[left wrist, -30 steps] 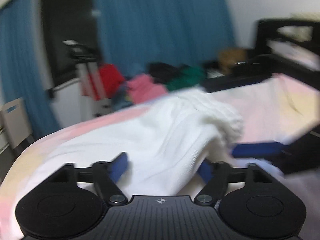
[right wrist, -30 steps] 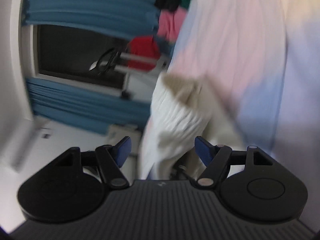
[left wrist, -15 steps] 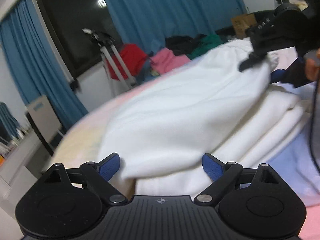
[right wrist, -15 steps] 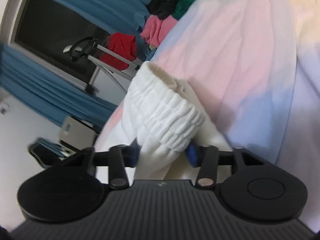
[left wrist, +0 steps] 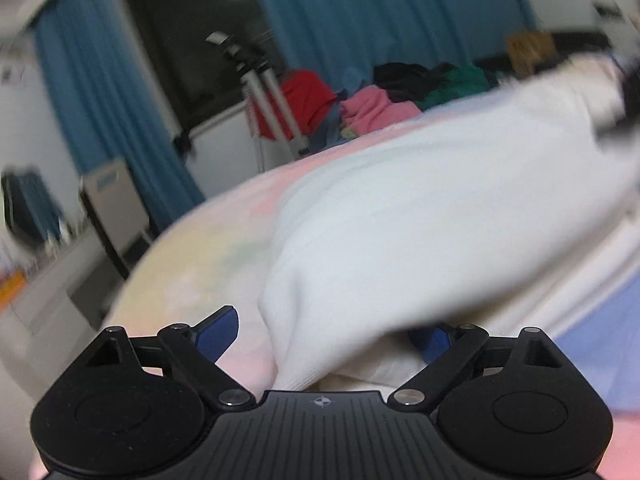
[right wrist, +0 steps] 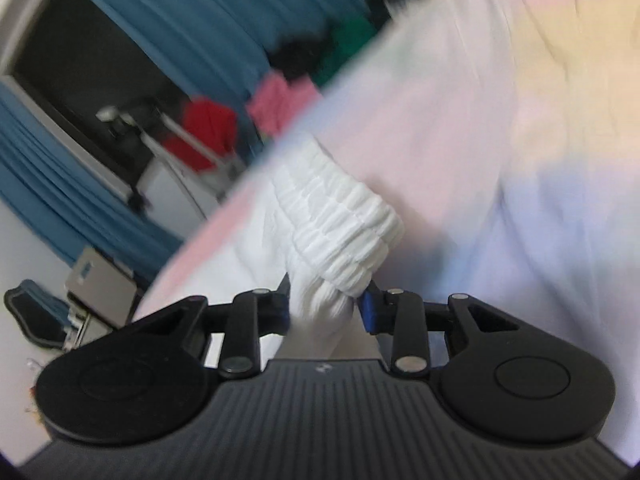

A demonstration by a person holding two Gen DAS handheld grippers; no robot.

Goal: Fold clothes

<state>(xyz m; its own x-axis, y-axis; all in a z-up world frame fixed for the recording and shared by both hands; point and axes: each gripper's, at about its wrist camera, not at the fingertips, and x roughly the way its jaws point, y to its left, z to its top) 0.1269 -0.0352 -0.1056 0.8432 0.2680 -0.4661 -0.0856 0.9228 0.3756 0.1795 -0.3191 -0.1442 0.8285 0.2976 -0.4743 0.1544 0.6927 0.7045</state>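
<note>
A white garment [left wrist: 420,216] lies stretched across the bed, its near fold reaching in between the fingers of my left gripper [left wrist: 324,338]. That gripper is open, its blue pads [left wrist: 218,334] wide apart, and part of the right pad is hidden under the cloth. In the right wrist view, my right gripper [right wrist: 326,308] is shut on the white garment [right wrist: 332,220] just below its gathered ribbed band. The right gripper [left wrist: 628,96] shows as a dark blur at the far right of the left wrist view, at the garment's far end.
The bed carries a pastel pink, yellow and blue sheet [right wrist: 520,120]. Behind it a pile of red, pink, green and black clothes [left wrist: 372,100] sits beside a tripod [left wrist: 256,76]. Blue curtains [left wrist: 360,12] flank a dark window, with a low cabinet [left wrist: 112,204] at the left.
My right gripper closed on the garment below its ribbed band and still holds it. The garment now lies drawn out toward the right. My left gripper stayed open and drew in closer to the near fold.
</note>
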